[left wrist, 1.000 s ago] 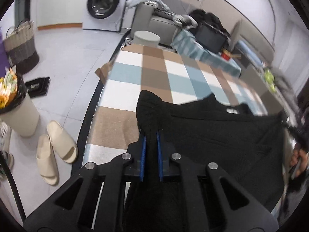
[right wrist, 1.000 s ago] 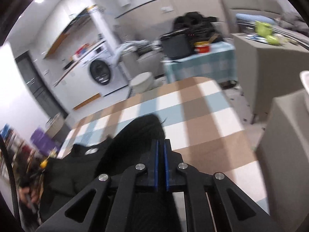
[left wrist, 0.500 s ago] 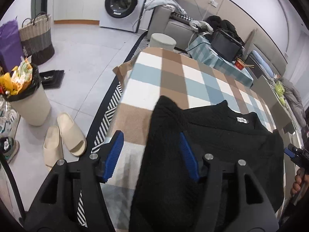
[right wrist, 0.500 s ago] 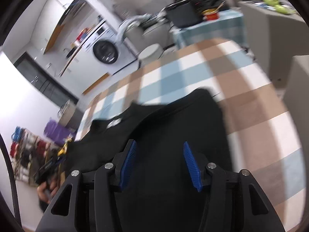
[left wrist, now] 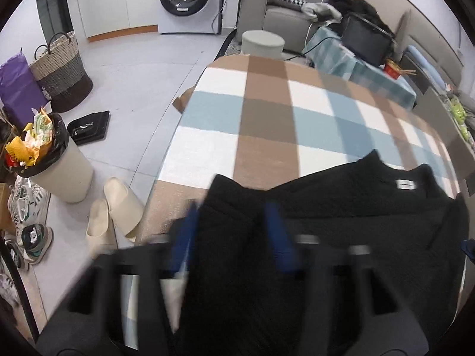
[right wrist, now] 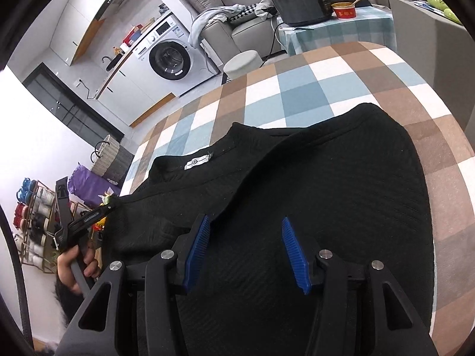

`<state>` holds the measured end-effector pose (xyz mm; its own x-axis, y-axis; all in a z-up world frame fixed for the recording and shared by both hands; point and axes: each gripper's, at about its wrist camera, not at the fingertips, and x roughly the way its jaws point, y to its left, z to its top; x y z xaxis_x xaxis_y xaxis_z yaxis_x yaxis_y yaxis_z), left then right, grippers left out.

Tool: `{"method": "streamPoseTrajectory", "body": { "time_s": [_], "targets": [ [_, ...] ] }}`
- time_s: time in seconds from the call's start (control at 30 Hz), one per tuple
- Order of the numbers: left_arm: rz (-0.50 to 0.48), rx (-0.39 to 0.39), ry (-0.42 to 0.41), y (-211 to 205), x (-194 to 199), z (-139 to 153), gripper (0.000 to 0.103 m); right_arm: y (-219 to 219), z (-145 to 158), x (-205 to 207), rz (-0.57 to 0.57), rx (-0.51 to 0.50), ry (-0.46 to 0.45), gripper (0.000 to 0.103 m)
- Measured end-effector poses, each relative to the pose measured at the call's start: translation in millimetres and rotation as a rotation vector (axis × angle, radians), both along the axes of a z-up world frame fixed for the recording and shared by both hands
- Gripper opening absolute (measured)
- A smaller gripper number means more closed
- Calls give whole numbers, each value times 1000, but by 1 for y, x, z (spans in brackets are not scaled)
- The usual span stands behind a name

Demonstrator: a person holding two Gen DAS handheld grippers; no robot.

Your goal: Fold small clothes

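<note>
A checked brown, blue and white tablecloth (left wrist: 267, 136) fills a room with a washing machine (left wrist: 190, 0), and on it lies a black sweater (right wrist: 311, 195), beneath the closing left gripper (left wrist: 234, 234) and the half-open, empty right gripper (right wrist: 246, 249).

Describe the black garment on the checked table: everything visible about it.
The black garment is a knit-looking top with a textured weave, a raised collar and a small white label inside the neck. It lies spread on the checked tablecloth, with both sides folded in over the body. The right tongs hover open over its right fold, pads clear of the cloth. The left tongs, blurred, are closing with the left fold between them; whether they pinch the fold cannot be told.
</note>
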<state>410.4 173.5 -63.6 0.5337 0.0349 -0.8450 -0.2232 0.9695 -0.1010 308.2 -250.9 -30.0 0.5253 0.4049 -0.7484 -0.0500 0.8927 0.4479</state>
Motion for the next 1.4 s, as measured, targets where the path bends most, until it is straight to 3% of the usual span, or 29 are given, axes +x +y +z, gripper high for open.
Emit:
{"method": "streamPoseTrajectory", "body": {
  "time_s": [0.2, 0.33, 0.63, 0.77, 0.83, 0.93, 1.0, 1.1, 1.17, 1.23, 1.3, 1.4],
  "targets": [
    [-28, -54, -139, 15, -25, 22, 10, -10, 1, -1, -17, -8, -3, 52],
    [24, -144, -233, 40, -39, 46, 10, -17, -3, 5, -37, -17, 12, 52],
    [97, -177, -165, 66, -33, 28, 11, -20, -12, 9, -46, -57, 40, 52],
    [70, -156, -146, 61, -39, 27, 21, -25, -11, 4, -51, -57, 36, 52],
    [46, -149, -140, 52, -44, 28, 43, -26, -10, 3, -48, -60, 32, 52],
    [-18, -105, -150, 34, -51, 28, 65, -25, -8, 3, -46, -90, 27, 52],
    [-47, -25, -124, 22, -49, 22, 67, -27, -3, 2, -54, -115, 9, 52],
    [-48, -34, -88, 20, -43, 11, 67, -43, 7, 0, -81, -157, -26, 54],
    [-39, -25, -79, 21, -37, 4, 64, -63, 16, 2, -124, -188, -53, 59],
    [-41, -36, -79, 22, -33, 0, 40, -81, 17, 9, -159, -191, -51, 62],
    [-52, -85, -87, 22, -31, -2, 24, -98, 12, 23, -178, -173, -35, 62],
    [-61, -74, -117, 18, -31, 1, 17, -110, -1, 42, -183, -133, -9, 62]
  ]
}}
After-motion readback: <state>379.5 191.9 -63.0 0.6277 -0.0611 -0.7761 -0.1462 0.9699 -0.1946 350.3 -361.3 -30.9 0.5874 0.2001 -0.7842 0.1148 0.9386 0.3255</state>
